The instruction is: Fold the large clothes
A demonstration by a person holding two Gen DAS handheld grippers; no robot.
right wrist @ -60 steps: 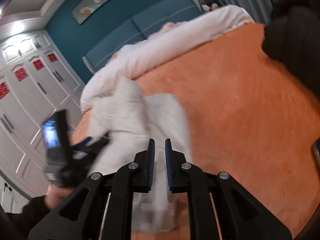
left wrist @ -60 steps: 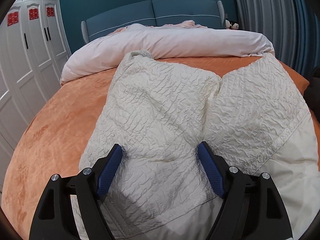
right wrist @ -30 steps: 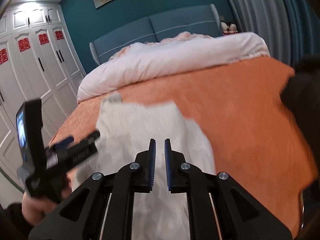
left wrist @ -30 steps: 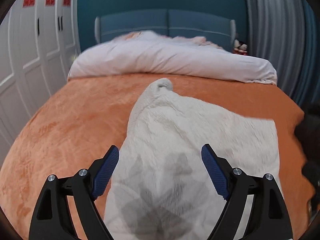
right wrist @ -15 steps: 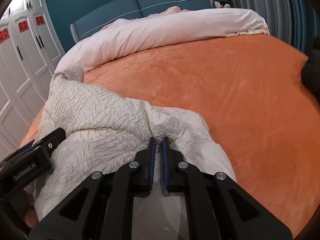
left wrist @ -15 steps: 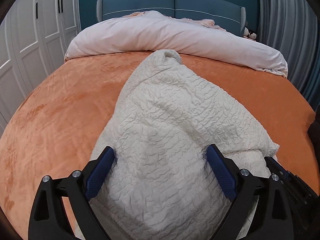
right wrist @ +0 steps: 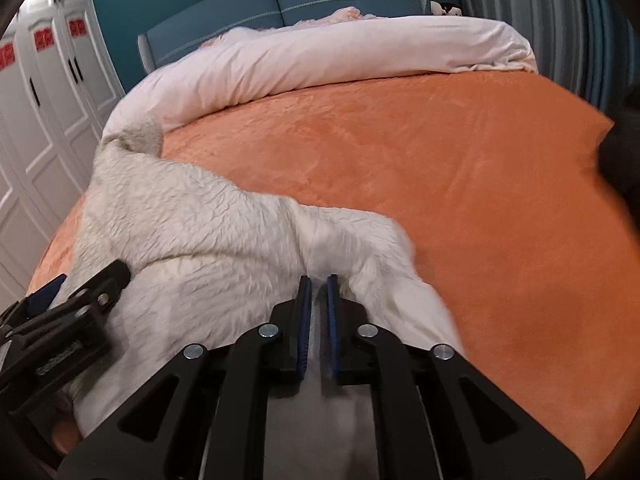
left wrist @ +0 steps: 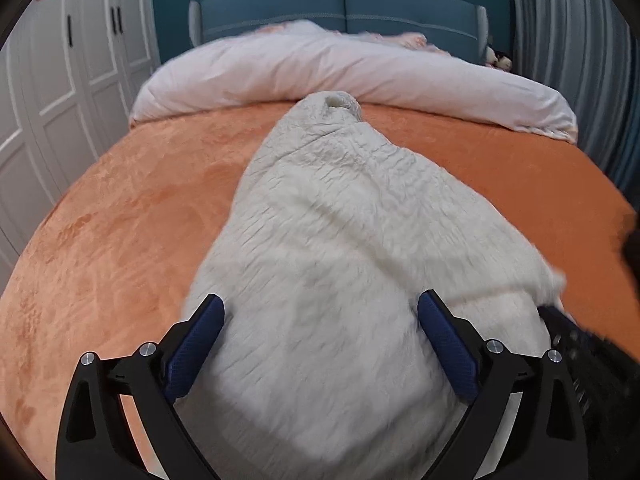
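A large cream crinkled garment (left wrist: 344,240) lies folded over on the orange bedspread (left wrist: 120,220), its knitted cuff (left wrist: 340,102) pointing toward the headboard. My left gripper (left wrist: 320,320) is open and empty, its blue pads spread wide just above the near part of the garment. In the right wrist view the garment (right wrist: 192,232) lies to the left. My right gripper (right wrist: 319,284) is shut on a fold of the garment's right edge. The left gripper (right wrist: 72,300) shows at the lower left of that view.
A rolled white duvet (left wrist: 352,68) lies across the head of the bed before a blue headboard (left wrist: 344,4). White wardrobe doors (left wrist: 48,80) stand on the left, grey curtains (left wrist: 568,32) on the right. A dark object (right wrist: 624,152) sits at the bed's right edge.
The right gripper carried the garment's right half over onto the left half and still grips the edge. The left gripper stayed open, hovering over the garment, and has drawn back slightly.
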